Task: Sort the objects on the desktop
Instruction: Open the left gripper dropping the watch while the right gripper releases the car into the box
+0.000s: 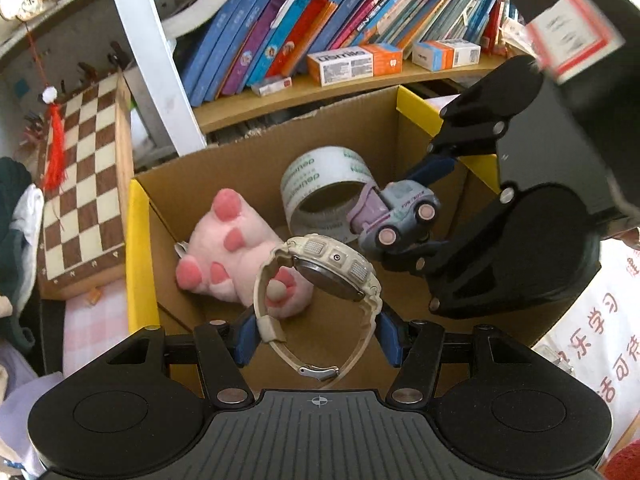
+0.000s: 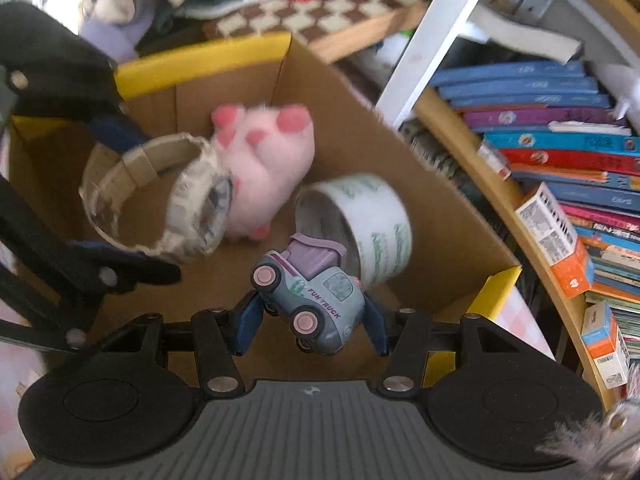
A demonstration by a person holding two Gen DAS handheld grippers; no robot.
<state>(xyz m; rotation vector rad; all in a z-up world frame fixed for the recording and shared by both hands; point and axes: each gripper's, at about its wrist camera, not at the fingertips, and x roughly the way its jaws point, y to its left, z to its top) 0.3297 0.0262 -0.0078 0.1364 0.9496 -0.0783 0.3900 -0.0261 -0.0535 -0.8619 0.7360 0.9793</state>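
Left gripper (image 1: 318, 338) clamps watch (image 1: 320, 276); right gripper (image 2: 312, 326) apparently pinches toy truck (image 2: 312, 300).

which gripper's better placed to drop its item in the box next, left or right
Close call, slightly left. The left gripper holds the watch over bare floor of the cardboard box; the right gripper holds the toy truck near the tape roll.

Between the left gripper (image 1: 318, 338) jaws sits a watch (image 1: 320, 276), held over the open cardboard box (image 1: 256, 160). Ahead of those jaws, in the box, lies a plush toy (image 1: 232, 252); right of it stands a tape roll (image 1: 324, 188). The toy truck (image 2: 310, 296) sits between the right gripper (image 2: 312, 326) jaws, just before the tape roll. Behind the box runs a bookshelf (image 1: 320, 92).
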